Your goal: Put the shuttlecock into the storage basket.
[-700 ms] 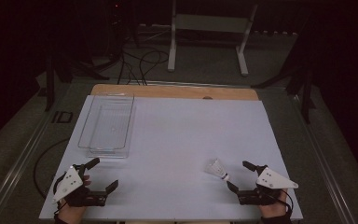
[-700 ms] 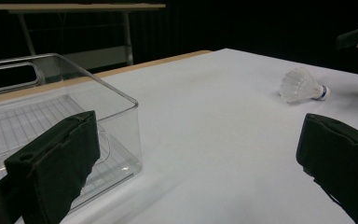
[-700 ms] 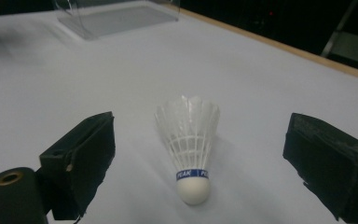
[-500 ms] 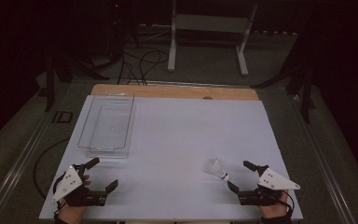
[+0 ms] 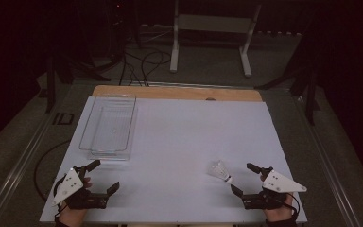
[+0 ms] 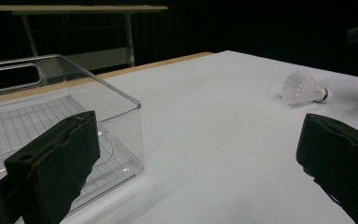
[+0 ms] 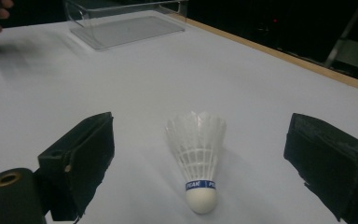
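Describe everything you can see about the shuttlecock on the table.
The shuttlecock is white, with a feathered skirt, a rounded cork and a blue band reading PEAK. It lies on its side on the white table, cork toward the right tool, whose open jaws stand short of it on either side. Nothing grips it.

Each tool [image 5: 248,178]: black body, thick black pads [image 7: 81,154], pale three-cornered top plate with dark dots.
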Tool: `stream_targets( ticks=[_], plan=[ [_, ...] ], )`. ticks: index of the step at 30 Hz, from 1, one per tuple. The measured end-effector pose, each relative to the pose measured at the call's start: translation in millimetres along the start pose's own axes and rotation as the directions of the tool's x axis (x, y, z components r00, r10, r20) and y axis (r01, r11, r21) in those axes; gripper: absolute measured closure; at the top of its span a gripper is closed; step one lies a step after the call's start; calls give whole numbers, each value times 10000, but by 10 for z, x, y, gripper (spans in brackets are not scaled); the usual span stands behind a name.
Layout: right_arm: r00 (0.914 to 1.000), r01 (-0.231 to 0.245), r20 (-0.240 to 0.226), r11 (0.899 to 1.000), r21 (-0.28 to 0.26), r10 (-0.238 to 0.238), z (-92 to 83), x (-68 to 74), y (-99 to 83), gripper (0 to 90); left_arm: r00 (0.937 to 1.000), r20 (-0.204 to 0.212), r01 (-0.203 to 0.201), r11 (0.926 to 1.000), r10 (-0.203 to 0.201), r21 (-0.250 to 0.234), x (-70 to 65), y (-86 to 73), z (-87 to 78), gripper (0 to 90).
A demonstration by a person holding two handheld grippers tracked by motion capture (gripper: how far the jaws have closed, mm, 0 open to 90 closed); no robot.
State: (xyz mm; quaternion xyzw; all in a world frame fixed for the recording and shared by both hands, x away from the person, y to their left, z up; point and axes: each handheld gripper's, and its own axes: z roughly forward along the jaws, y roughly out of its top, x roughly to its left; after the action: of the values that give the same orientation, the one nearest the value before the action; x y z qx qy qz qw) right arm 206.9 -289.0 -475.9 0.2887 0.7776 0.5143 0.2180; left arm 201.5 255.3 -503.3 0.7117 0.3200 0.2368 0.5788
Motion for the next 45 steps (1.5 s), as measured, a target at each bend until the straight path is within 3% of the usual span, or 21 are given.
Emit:
stream_targets(
  ticks=[12, 17, 26, 36, 45],
  plan=[
    [9985, 211, 499, 9997, 156, -218, -58, 15, 83, 82, 10000, 49, -51, 10000, 51, -3, -5, 6, 8, 2],
    [9981, -94, 605, 9995, 302, 76, -122, -34, 161, 78, 9999, 70, -153, 9999, 153, -22, -15, 10, 5, 2],
    [9971, -139, 750, 9984, 549, 98, -188, -120, 271, 74, 9999, 67, -110, 9999, 110, -35, -13, 10, 7, 2],
    [9978, -434, 568, 9884, 1452, 355, -175, -213, 365, 73, 9999, 74, -104, 9999, 104, -21, -15, 10, 11, 2],
    [9983, 17, 561, 9744, 2247, -147, -139, -220, 465, 73, 9999, 113, -125, 9999, 126, -17, -17, 11, 14, 2]
  ],
)
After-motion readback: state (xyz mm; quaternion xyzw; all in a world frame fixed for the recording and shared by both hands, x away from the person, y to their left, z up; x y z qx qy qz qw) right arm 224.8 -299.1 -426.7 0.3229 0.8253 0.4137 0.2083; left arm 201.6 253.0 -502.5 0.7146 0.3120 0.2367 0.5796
